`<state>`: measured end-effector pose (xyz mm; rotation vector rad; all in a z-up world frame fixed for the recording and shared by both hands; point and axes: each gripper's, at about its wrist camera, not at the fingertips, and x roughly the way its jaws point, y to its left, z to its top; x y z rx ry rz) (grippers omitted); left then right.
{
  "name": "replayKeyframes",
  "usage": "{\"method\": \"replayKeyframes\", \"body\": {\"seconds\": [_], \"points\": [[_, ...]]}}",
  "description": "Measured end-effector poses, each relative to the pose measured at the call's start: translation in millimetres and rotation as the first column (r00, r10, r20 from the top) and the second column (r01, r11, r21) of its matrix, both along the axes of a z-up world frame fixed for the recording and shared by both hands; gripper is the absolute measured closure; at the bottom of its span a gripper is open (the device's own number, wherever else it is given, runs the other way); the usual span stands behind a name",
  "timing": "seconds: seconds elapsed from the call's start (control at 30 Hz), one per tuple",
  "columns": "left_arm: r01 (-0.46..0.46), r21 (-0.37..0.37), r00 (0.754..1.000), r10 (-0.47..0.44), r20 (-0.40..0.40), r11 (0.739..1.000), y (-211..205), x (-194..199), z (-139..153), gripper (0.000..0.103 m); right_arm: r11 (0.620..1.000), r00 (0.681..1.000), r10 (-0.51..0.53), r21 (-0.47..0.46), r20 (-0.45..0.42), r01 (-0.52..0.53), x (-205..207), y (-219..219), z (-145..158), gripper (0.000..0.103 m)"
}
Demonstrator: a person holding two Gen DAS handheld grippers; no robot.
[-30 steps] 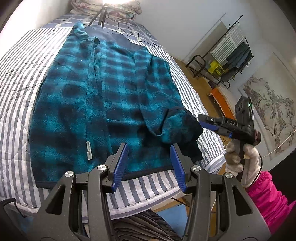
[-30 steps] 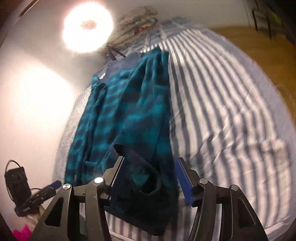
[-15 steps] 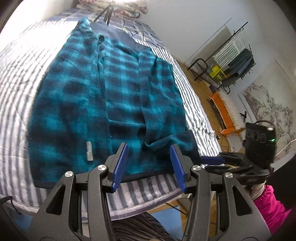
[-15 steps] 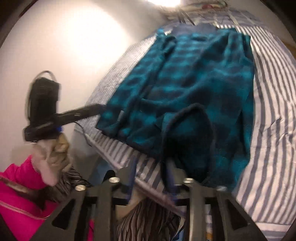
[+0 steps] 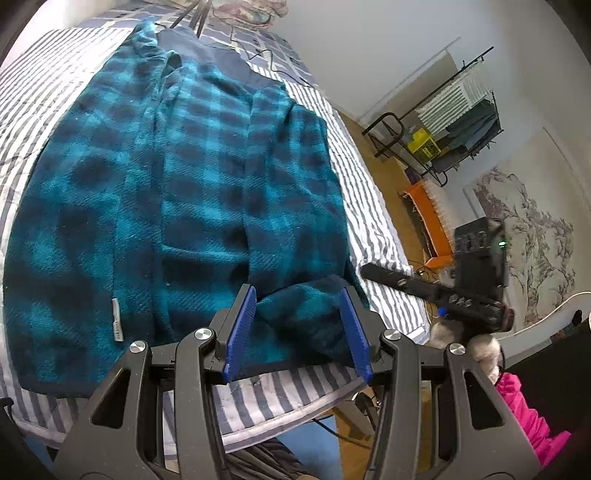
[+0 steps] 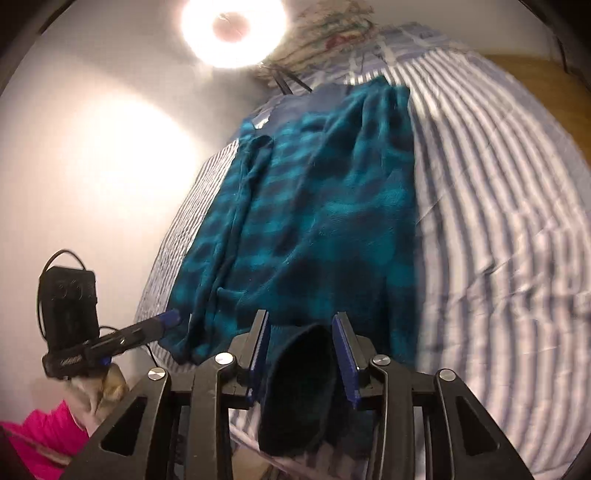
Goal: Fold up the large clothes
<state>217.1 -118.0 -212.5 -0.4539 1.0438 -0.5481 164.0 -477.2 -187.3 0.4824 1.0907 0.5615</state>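
A teal and navy plaid fleece jacket (image 5: 166, 192) lies spread on the striped bed (image 5: 369, 206). One sleeve is folded in over it, with its dark cuff (image 5: 306, 314) near the hem. My left gripper (image 5: 297, 328) hovers open over that cuff, and nothing is pinched between its blue pads. In the right wrist view the cuff (image 6: 299, 369) fills the gap of my right gripper (image 6: 302, 350), whose jaws are closing with both pads against the fleece. From the left, the right gripper (image 5: 365, 271) reaches the cuff's end at the bed's right edge.
A gloved hand (image 5: 484, 347) with a pink sleeve (image 5: 524, 417) holds the right gripper. Beyond the bed stand a clothes rack (image 5: 454, 122) and an orange item (image 5: 428, 218). A bright lamp (image 6: 232, 29) and bedding lie at the bed's head.
The sleeve cuff went from lifted to lying on the jacket. My right gripper swung off the bed edge, then returned to the cuff with narrower jaws. My left gripper shifted right over the cuff.
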Motion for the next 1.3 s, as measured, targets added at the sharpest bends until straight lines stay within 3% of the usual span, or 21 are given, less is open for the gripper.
{"method": "replayKeyframes", "body": {"seconds": [0.07, 0.17, 0.23, 0.3, 0.43, 0.57, 0.67, 0.8, 0.93, 1.0, 1.1, 1.2, 1.27, 1.3], "points": [[-0.008, 0.006, 1.000, 0.008, -0.004, 1.000, 5, -3, 0, 0.055, 0.999, 0.999, 0.036, 0.008, -0.039, -0.035, 1, 14, -13, 0.069], [-0.029, 0.014, 1.000, 0.029, -0.012, 0.999, 15, -2, -4, 0.055, 0.978, 0.974, 0.208, 0.040, -0.092, -0.206, -14, 54, -23, 0.069], [-0.045, 0.007, 0.999, 0.046, -0.027, 0.999, 20, -1, -9, 0.055, 0.942, 0.940, 0.333, 0.064, -0.069, -0.329, -31, 73, -13, 0.068], [-0.049, -0.005, 0.998, 0.048, -0.046, 0.999, 21, 1, -15, 0.055, 0.929, 0.929, 0.369, 0.041, -0.030, -0.367, -38, 75, 3, 0.065], [-0.019, -0.011, 0.998, 0.018, -0.059, 1.000, 9, 5, -21, 0.055, 0.966, 0.967, 0.252, 0.057, 0.021, -0.253, -22, 33, 25, 0.053], [0.023, -0.001, 0.999, -0.023, -0.048, 1.000, -13, 12, -20, 0.055, 0.996, 0.996, 0.084, 0.017, 0.041, -0.085, 17, -6, 32, 0.053], [0.083, 0.030, 0.995, -0.082, -0.052, 0.996, -32, 18, -25, 0.055, 0.999, 0.998, 0.025, -0.030, 0.060, -0.023, 53, -18, 34, 0.046], [0.161, 0.083, 0.986, -0.157, -0.061, 0.983, -53, 21, -37, 0.055, 0.997, 0.998, -0.052, -0.047, 0.047, 0.054, 110, -35, 26, 0.044], [0.160, 0.069, 0.986, -0.157, -0.054, 0.985, -55, 29, -40, 0.055, 0.990, 0.991, -0.132, -0.043, 0.032, 0.133, 161, -48, 14, 0.044], [0.174, 0.078, 0.984, -0.171, -0.044, 0.982, -61, 37, -41, 0.047, 0.987, 0.987, -0.155, -0.046, 0.033, 0.157, 181, -52, 10, 0.044], [0.226, 0.076, 0.974, -0.223, -0.037, 0.971, -76, 43, -44, 0.044, 0.984, 0.986, -0.167, -0.062, 0.023, 0.169, 213, -47, -2, 0.044], [0.311, 0.090, 0.950, -0.308, -0.039, 0.946, -95, 40, -49, 0.044, 0.986, 0.989, -0.149, -0.077, 0.006, 0.149, 234, -39, -17, 0.057], [0.351, 0.128, 0.936, -0.350, -0.032, 0.927, -105, 37, -55, 0.048, 0.985, 0.991, -0.136, -0.104, -0.006, 0.134, 243, -35, -25, 0.085], [0.366, 0.154, 0.930, -0.367, -0.023, 0.918, -110, 34, -56, 0.076, 0.983, 0.991, -0.135, -0.124, -0.010, 0.132, 247, -34, -28, 0.090]]}}
